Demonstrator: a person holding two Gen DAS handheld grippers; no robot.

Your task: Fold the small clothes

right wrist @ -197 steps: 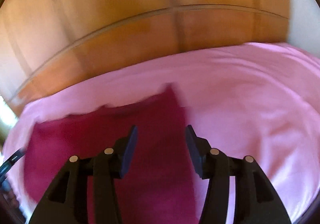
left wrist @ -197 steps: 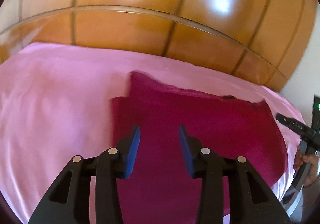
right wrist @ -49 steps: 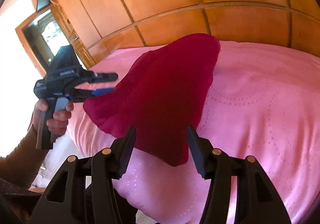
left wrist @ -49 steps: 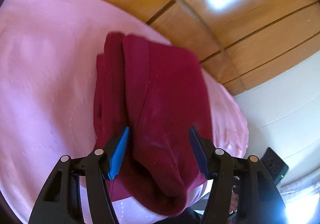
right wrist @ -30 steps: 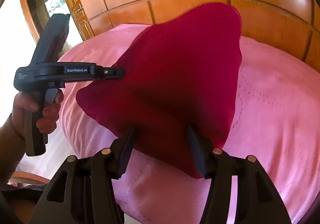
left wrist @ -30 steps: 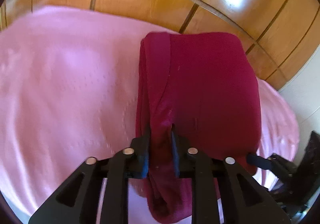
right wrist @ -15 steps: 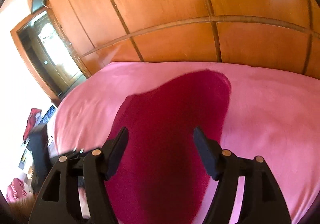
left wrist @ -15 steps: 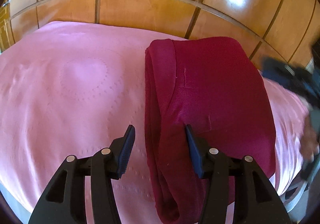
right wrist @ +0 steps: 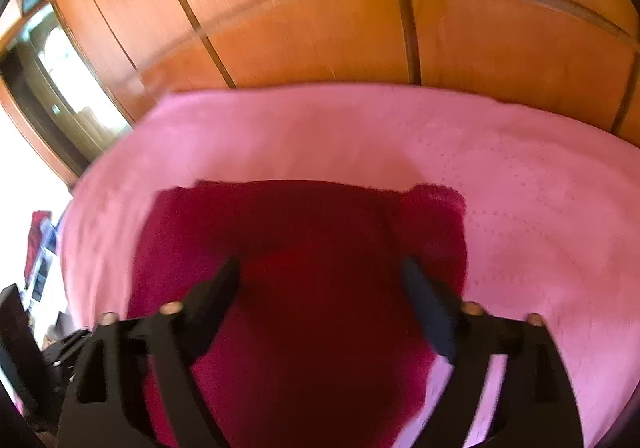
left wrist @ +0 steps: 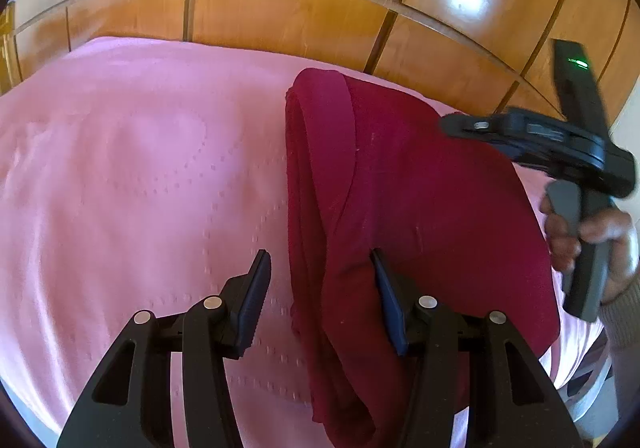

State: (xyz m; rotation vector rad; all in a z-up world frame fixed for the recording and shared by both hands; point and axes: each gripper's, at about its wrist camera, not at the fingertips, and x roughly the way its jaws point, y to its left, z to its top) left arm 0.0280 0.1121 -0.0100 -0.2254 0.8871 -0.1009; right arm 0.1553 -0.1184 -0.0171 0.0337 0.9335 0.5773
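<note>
Both grippers have let go: left gripper (left wrist: 318, 288) spread over the folded maroon garment (left wrist: 420, 208); right gripper (right wrist: 320, 288) opening above it, empty; I judge this fold finished near the pink bedspread's (left wrist: 120, 168) right edge.

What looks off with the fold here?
The garment is folded on the pink cover, but its left edge shows uneven stacked layers, and the near end bunches into a lumpy roll by the left claw. Nothing torn or spilled.

A home bedroom: a bed (left wrist: 120, 176) under a pink quilted bedspread (right wrist: 520, 208), glossy wooden wardrobe panelling (left wrist: 280, 8) at twelve o'clock, and a wood-framed doorway (right wrist: 60, 88) at nine o'clock.
</note>
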